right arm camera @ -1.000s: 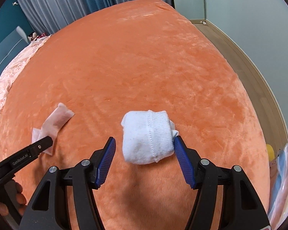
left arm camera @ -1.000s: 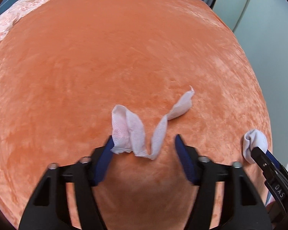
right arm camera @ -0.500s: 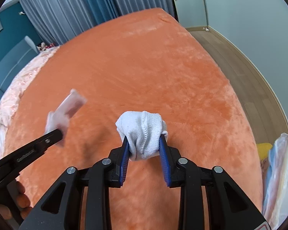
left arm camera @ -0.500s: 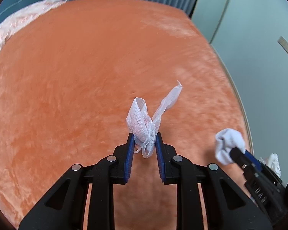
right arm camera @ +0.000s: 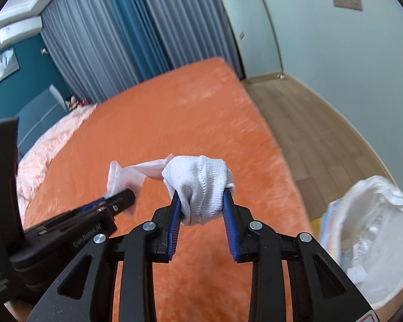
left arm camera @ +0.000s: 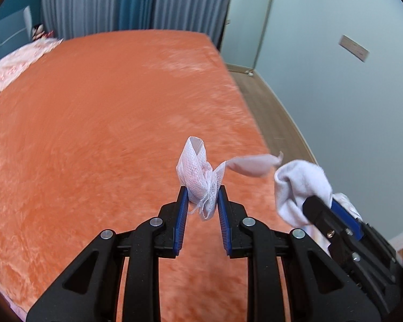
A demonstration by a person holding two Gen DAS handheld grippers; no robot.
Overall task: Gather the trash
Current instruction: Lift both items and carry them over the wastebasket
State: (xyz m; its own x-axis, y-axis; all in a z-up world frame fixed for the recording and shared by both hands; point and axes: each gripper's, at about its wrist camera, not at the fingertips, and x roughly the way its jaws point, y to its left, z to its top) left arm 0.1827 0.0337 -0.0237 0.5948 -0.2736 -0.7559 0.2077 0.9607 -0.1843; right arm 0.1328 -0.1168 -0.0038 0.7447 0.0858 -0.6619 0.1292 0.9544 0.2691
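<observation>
Left wrist view: the left gripper (left arm camera: 201,196) is clamped on a crumpled wipe (left arm camera: 198,177), held above the orange bedspread (left arm camera: 94,134); a loose tail (left arm camera: 251,164) juts free toward the white sock (left arm camera: 299,182), and could snag or pull out of the thin pinch. Right wrist view: the right gripper (right arm camera: 201,204) squeezes the balled sock (right arm camera: 198,187), with the lined trash bin (right arm camera: 373,241) low to the right beside the bed. A release short of its rim would likely drop trash on the floor.
</observation>
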